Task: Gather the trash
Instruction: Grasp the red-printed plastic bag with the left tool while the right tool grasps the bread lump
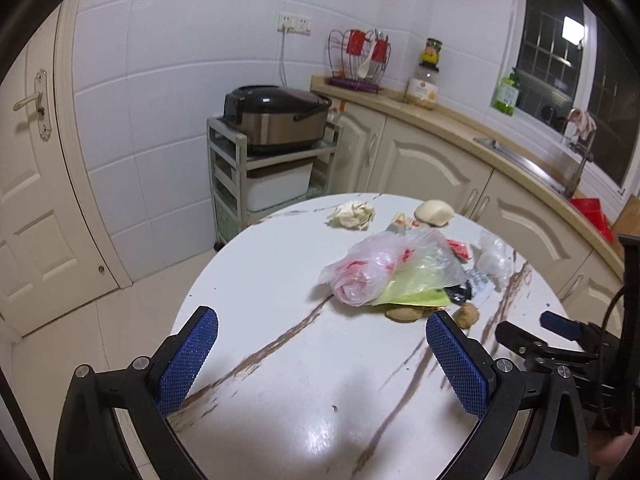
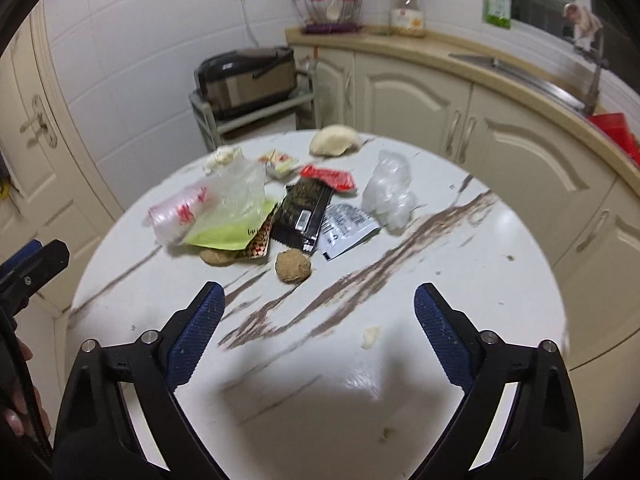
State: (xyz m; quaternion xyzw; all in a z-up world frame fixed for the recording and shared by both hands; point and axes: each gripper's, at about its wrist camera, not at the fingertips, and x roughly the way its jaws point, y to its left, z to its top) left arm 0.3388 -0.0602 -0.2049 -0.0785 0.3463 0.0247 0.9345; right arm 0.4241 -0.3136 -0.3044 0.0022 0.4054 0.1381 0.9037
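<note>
A pile of trash lies on the round white marble table (image 1: 280, 360). It holds a clear plastic bag with red print (image 1: 372, 270) (image 2: 180, 212), a green packet (image 2: 228, 234), a black wrapper (image 2: 304, 210), a white sachet (image 2: 346, 230), a red wrapper (image 2: 332, 178), a crumpled clear plastic (image 2: 390, 194), brown lumps (image 2: 293, 266), a crumpled tissue (image 1: 352, 214) and a pale bun (image 1: 434, 212). My left gripper (image 1: 322, 322) is open and empty, short of the pile. My right gripper (image 2: 320, 300) is open and empty, just short of a brown lump. The right gripper also shows in the left wrist view (image 1: 532, 326).
A rice cooker (image 1: 276, 118) sits on a grey trolley (image 1: 240, 184) behind the table. A counter (image 1: 452, 120) with cabinets, jars and a sink (image 1: 528, 156) runs along the right. A door (image 1: 28, 200) is at the left. A small crumb (image 2: 370, 336) lies on the table.
</note>
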